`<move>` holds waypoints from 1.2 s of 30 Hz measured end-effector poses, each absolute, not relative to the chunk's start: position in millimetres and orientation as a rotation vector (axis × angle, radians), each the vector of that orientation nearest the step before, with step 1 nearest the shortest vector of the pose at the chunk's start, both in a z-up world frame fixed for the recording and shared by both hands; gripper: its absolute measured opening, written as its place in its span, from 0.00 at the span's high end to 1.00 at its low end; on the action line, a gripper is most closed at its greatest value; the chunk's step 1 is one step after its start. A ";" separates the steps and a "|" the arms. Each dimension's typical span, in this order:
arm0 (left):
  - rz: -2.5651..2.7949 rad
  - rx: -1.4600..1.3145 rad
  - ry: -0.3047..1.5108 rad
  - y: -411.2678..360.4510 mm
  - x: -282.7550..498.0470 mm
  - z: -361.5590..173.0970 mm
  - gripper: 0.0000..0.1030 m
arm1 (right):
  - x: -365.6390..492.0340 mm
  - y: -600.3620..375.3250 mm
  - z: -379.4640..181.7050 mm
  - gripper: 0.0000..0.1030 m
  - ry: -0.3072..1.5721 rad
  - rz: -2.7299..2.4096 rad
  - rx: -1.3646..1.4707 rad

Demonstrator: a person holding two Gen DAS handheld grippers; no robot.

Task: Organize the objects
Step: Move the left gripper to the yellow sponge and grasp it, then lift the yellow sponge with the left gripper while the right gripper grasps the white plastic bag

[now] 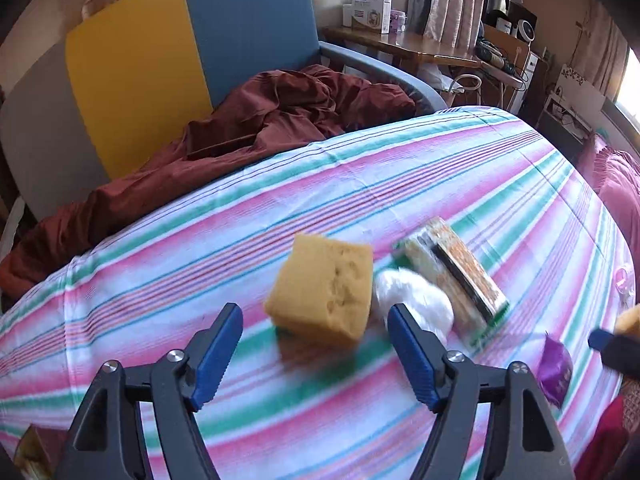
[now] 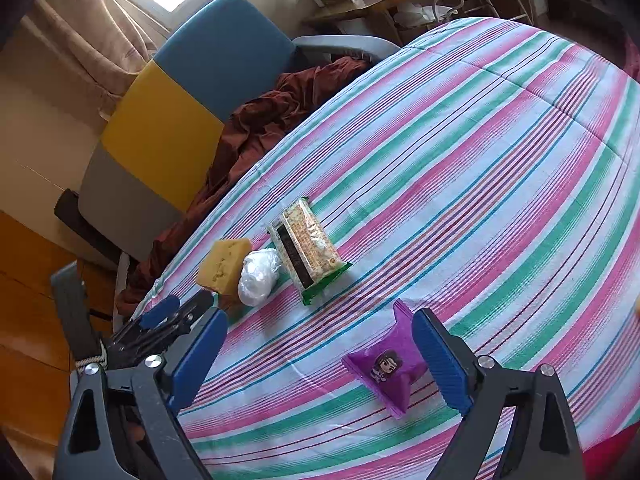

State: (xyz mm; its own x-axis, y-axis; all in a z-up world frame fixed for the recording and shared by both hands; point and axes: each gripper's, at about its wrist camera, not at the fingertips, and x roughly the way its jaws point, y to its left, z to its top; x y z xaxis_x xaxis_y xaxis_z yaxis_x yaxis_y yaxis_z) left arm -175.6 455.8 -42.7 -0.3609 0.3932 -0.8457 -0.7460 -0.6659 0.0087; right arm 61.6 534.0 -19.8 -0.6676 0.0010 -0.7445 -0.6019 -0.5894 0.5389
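Four loose items on the striped pink, green and white bedspread (image 2: pixel 460 152), logged as I see them through my two grippers:

- Yellow porous sponge block (image 1: pixel 324 288): sits on the spread just ahead of my left gripper (image 1: pixel 316 354), blurred in that view, touching nothing of the jaws.
- White crumpled plastic-wrapped ball (image 2: pixel 259 276): lies between the sponge and the packet, close against both.
- Long rectangular snack packet with green edges and a dark band (image 2: pixel 306 246): lies flat; its long axis runs diagonally, the green sealed end towards me, the other end towards the chair.
- Purple foil sachet with a cartoon face (image 2: pixel 386 366): lies flat just ahead of my right gripper (image 2: pixel 318 360), one corner pointing away towards the packet, nearer the right-hand pad.
- Left gripper: jaws spread wide, nothing between them.
- Right gripper: jaws spread wide, clamping nothing.
- Blue, yellow and grey padded armchair (image 2: pixel 192 96): beside the bed, with rust-brown crumpled cloth (image 1: pixel 280 116) on its seat.
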 end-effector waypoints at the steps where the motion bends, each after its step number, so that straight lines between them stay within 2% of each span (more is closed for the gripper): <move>1: 2.064 -1.134 0.524 461.2 -179.9 -45.7 0.23 | 60.4 533.4 -20.6 0.08 1.167 2.295 -1.032; 8: 2.041 -1.204 0.550 484.4 -205.4 -77.2 0.21 | 54.8 530.2 -26.2 0.08 1.162 2.296 -1.081; 10: 2.015 -1.248 0.483 480.0 -211.0 -85.4 0.28 | 54.2 529.9 -26.8 0.08 1.152 2.295 -1.086; 12: 2.017 -1.214 0.442 472.0 -205.3 -80.7 0.44 | 54.2 530.1 -26.0 0.08 1.137 2.298 -1.083; 13: 2.022 -1.222 0.425 467.3 -203.3 -79.8 0.45 | 53.7 530.3 -25.8 0.08 1.126 2.297 -1.083; 30: 2.174 -1.270 0.365 356.1 -99.8 -76.1 0.47 | 51.7 531.4 -21.9 0.08 1.049 2.301 -1.064; 36: 2.249 -1.200 0.429 333.6 -42.0 -74.8 0.47 | 51.0 525.9 -16.7 0.08 1.019 2.331 -1.058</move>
State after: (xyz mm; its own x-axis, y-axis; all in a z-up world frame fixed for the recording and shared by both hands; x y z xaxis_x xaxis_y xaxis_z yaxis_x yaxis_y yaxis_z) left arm -42.0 333.6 -74.8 -0.4507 0.3172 -0.8344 -0.6021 -0.7981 0.0218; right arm 51.0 525.9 -16.7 -0.6423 0.0446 -0.7652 -0.5921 -0.6628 0.4583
